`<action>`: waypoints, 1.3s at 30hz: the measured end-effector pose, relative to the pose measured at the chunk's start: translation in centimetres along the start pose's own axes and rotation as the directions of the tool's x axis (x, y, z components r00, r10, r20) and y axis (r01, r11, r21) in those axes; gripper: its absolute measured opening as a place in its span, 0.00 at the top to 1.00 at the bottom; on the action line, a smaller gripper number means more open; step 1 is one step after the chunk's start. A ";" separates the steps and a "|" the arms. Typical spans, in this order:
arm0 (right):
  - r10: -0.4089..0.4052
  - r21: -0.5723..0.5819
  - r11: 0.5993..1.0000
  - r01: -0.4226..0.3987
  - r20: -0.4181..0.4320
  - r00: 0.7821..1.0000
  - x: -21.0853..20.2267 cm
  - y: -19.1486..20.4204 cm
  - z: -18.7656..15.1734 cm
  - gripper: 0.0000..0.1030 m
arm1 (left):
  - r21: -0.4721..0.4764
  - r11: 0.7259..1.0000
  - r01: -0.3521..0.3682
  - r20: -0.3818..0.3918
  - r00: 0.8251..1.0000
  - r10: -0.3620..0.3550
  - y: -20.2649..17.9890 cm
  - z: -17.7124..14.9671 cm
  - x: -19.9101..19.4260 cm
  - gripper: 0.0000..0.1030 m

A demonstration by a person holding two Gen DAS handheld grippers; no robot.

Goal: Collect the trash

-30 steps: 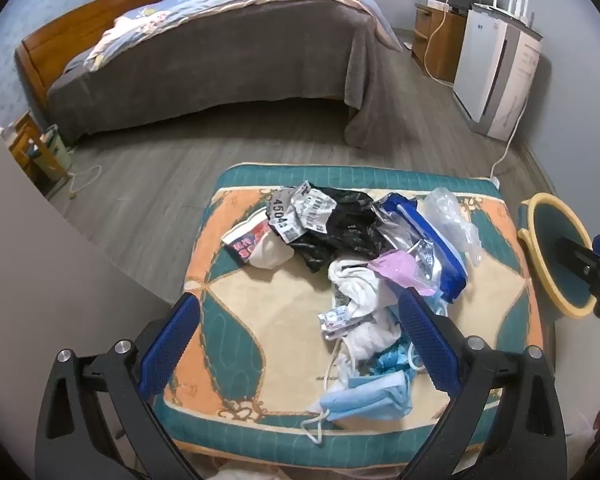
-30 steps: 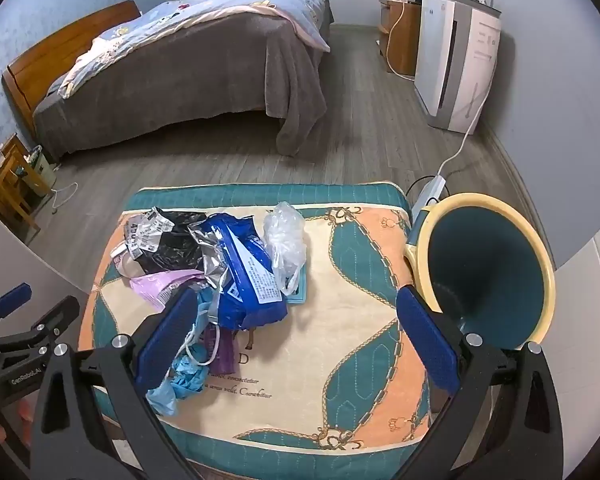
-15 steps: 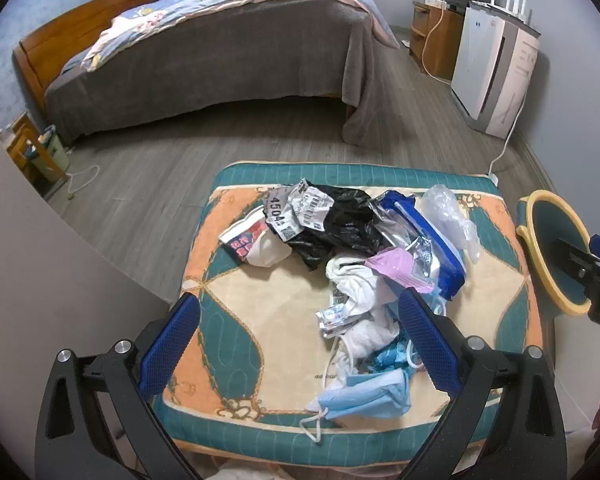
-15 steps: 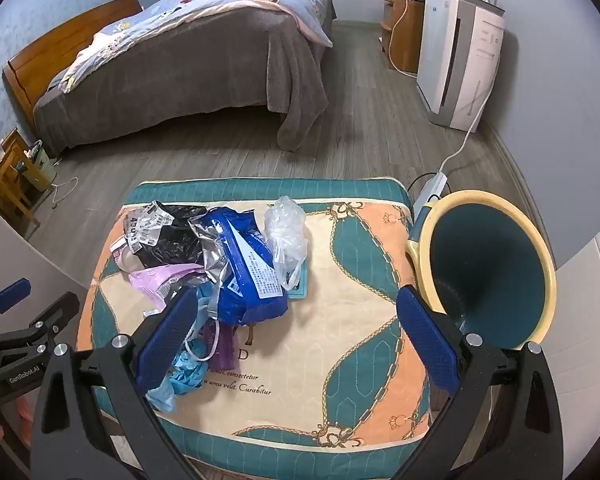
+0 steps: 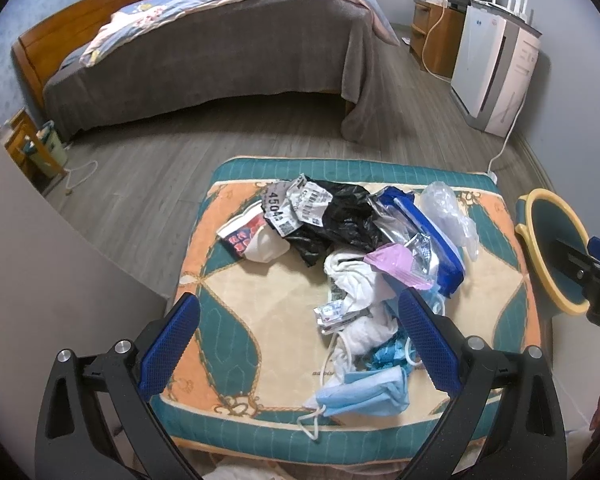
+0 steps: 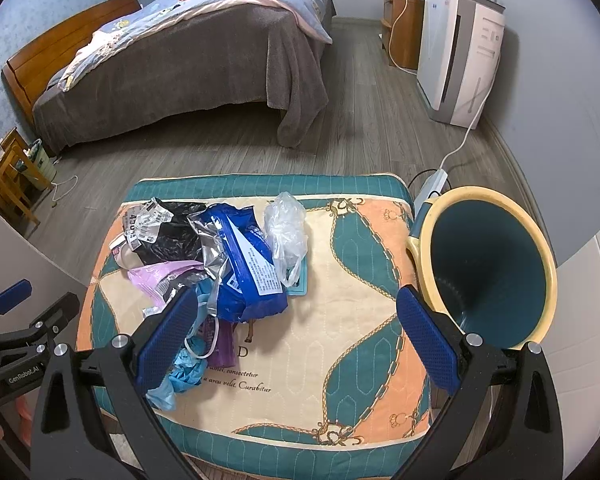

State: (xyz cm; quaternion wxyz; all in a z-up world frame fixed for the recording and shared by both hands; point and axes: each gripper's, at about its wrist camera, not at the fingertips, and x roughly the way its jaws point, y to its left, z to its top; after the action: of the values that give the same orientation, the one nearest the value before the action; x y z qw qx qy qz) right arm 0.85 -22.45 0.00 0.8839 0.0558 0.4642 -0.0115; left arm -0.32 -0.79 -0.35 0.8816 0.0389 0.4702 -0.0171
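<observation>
Overhead, we see both the left gripper [image 5: 298,338] and right gripper [image 6: 296,336] spread wide, holding nothing. Trash pile [image 5: 364,256] crowds the mat's [image 6: 340,308] left half; its right half lies bare up to the bin [image 6: 484,264] beside that edge.

Both views are evenly lit by soft, cool indoor light, with only faint shadows cast. Strong fisheye bending and black vignetting are seen at the edges. Focus is sharp throughout; no glare is noted.
</observation>
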 end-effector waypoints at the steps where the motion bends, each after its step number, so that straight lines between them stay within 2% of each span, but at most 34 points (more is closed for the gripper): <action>1: 0.000 -0.001 1.000 0.000 -0.001 1.000 0.0 0.0 0.0 0.05 | 0.001 1.000 0.001 0.000 1.000 -0.001 0.0 0.0 0.0 0.05; 39: -0.003 -0.002 1.000 0.003 -0.012 1.000 0.3 0.0 -0.1 0.05 | 0.004 1.000 -0.002 -0.004 1.000 0.002 0.0 -0.2 0.1 0.05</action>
State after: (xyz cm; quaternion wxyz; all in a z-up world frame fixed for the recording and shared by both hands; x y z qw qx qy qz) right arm 0.92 -22.44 -0.33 0.8812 0.0541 0.4694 -0.0122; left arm -0.43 -0.76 -0.56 0.8807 0.0411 0.4716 -0.0169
